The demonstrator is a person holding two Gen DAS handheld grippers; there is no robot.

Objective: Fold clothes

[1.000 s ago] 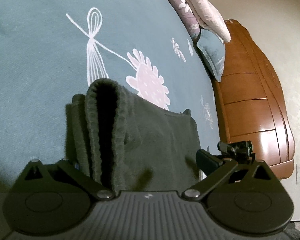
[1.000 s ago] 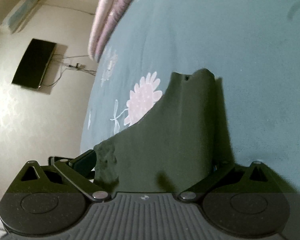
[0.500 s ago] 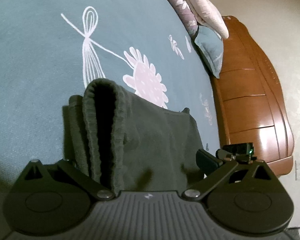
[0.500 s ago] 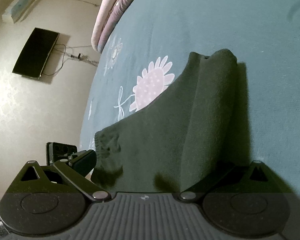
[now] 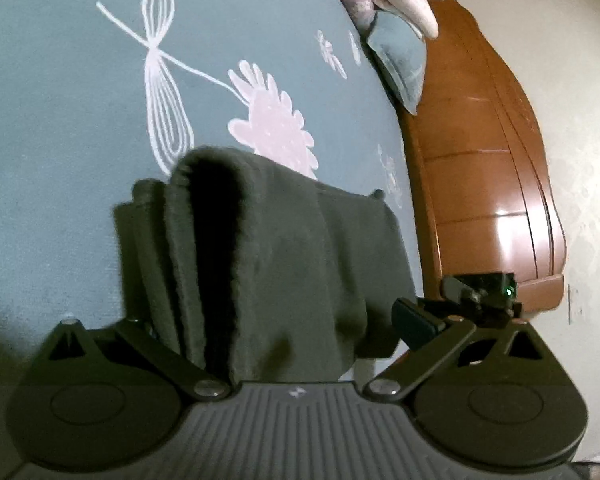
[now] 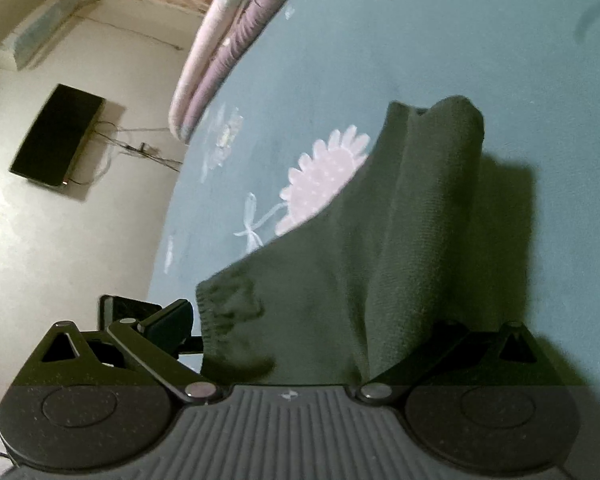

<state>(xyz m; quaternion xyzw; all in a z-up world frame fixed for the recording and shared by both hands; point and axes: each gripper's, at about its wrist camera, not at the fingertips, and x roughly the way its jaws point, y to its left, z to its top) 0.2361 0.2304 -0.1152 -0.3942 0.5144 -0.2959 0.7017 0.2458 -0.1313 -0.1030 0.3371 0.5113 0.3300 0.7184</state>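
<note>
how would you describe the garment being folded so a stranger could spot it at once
Look at the teal bedspread printed with pale flowers, beside the wooden bed frame. The dark green knit garment lies over the pink flower print; it is the only dark, unpatterned fabric there.

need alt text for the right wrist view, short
A dark green knit garment hangs between the wide-spread fingers of the right hand-held gripper, above a teal bedspread with a pink flower print. At left are a pale wall and a dark wall-mounted screen.
</note>
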